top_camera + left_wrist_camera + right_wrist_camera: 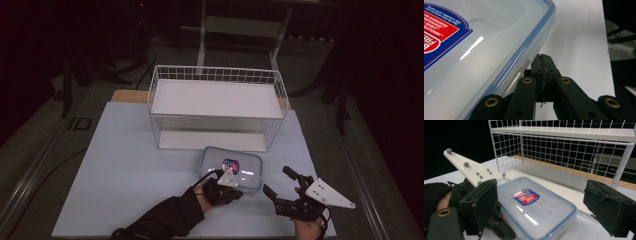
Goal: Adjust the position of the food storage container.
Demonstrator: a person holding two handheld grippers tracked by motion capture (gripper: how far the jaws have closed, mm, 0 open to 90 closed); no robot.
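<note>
Container (474, 50) label cut off, upside down

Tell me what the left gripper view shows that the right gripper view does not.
Left gripper view alone: the left gripper's jaws pressed shut beside the container's rim, over the white table sheet. Right gripper view alone: the wire rack with its white shelf, the right gripper's wide-open jaws, and the left gripper's grey plate. Both: the clear plastic container with its blue-edged lid and red-and-blue label.
</note>
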